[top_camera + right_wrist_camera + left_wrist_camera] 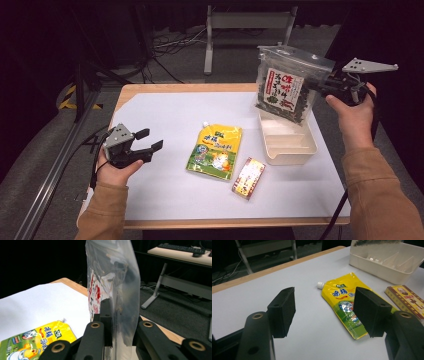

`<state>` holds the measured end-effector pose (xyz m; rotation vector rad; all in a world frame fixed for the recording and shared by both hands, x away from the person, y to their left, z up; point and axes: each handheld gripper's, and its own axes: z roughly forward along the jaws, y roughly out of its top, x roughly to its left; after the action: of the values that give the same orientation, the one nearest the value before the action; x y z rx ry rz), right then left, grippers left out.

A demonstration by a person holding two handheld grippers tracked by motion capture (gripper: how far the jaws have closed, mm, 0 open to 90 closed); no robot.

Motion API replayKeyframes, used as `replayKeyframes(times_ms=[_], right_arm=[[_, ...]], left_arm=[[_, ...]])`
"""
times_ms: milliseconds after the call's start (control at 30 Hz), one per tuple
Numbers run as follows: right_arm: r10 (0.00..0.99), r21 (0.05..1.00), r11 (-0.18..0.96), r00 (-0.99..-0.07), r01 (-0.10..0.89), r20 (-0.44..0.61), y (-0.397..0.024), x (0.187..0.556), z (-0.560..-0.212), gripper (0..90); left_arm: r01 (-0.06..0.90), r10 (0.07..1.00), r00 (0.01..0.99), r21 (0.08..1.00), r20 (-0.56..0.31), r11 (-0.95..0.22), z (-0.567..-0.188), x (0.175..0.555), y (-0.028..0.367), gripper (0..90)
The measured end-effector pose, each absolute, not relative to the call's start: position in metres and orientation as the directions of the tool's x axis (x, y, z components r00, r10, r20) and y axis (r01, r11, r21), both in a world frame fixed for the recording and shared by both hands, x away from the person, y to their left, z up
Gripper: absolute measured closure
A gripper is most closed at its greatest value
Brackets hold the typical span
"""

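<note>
High view, table from above — my right gripper (320, 84) was clamped on the right edge of the clear bag of dark snacks (287, 87), holding it upright in the air above the far end of the cream tray (289, 150). The bag's lower edge hung just over the tray's back wall; I could not tell whether it touched. The tray's divided slots looked bare, so by my reckoning nothing was packed yet and this bag was the first item going in.

Left to do, as I judged it: lower the bag into the tray and let go, then deal with the yellow spouted pouch (215, 151) and the small red-and-gold box (248, 177), both lying flat on the white sheet (160, 120) just left of the tray, the box just beside the pouch's lower right corner.

Right gripper view confirmed the grip — both black jaws pressed against the bag's plastic (117, 290), the bag standing on edge between them, the pouch (35, 340) below at the left.

Pose: my right hand (352, 112) was raised at the table's right edge, gripper pointing left and roughly level, forearm coming up from the bottom right. My left hand (117, 167) sat low near the left edge, its left gripper (150, 140) aimed right toward the pouch, jaws apart with nothing between them. In the left gripper view the pouch (342, 302) lay ahead, well apart from the pads (283, 311).
</note>
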<state>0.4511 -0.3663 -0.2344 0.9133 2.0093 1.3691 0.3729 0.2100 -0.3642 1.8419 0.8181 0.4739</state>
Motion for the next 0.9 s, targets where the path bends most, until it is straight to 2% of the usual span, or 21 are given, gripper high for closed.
replayKeyframes(times_ms=[467,733,800,900], right_arm=[[0.810,0.946,0.216,-0.585,0.243,-0.035,-0.380,0.455,-0.244,81.1],[0.821,0.944,0.216,-0.570,0.249,-0.038,-0.379,0.456,-0.248,81.1],[0.828,0.939,0.226,-0.559,0.260,-0.044,-0.379,0.457,-0.250,80.9],[0.835,0.931,0.237,-0.548,0.276,-0.050,-0.378,0.458,-0.253,80.8]], left_arm=[[0.331,0.716,0.697,0.904,-0.041,-0.271,-0.373,0.377,0.203,26.0],[0.340,0.719,0.694,0.900,-0.045,-0.272,-0.375,0.378,0.199,17.5],[0.342,0.732,0.680,0.900,-0.037,-0.272,-0.376,0.378,0.198,13.0],[0.336,0.730,0.683,0.896,-0.019,-0.291,-0.377,0.379,0.196,11.1]])
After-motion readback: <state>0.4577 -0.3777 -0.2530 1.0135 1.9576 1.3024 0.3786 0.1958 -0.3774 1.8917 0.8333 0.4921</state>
